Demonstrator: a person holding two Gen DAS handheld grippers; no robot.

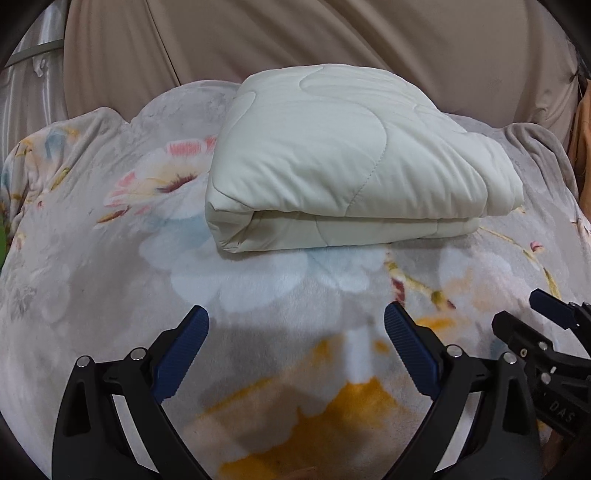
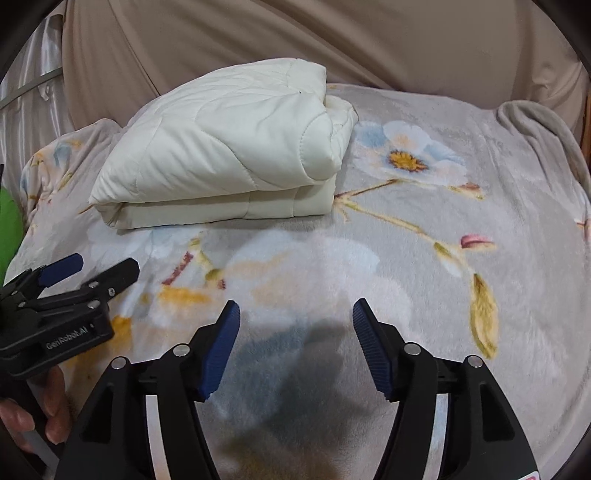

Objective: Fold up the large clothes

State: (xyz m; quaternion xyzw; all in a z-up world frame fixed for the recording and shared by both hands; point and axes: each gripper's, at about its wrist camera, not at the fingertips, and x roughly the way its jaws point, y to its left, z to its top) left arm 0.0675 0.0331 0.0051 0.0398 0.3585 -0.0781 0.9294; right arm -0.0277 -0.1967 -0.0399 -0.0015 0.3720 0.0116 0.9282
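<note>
1. The cream quilted comforter [image 1: 343,158] lay folded into a thick bundle, well ahead of both tongs, with its folded edge facing them.
2. It rested on a grey floral blanket [image 1: 110,266] spread beneath everything.
3. The left tongs [image 1: 295,332] hung released, fingers spread wide, gripping nothing, above the blanket and short of the comforter.
4. The right tongs [image 2: 295,325] were likewise released and empty, with the comforter ahead and to their left [image 2: 221,155].
5. In the right view the left tongs [image 2: 92,269] showed at the left edge, held by a hand [image 2: 33,417].
6. Beige fabric [image 1: 332,33] hung behind the bundle.
</note>
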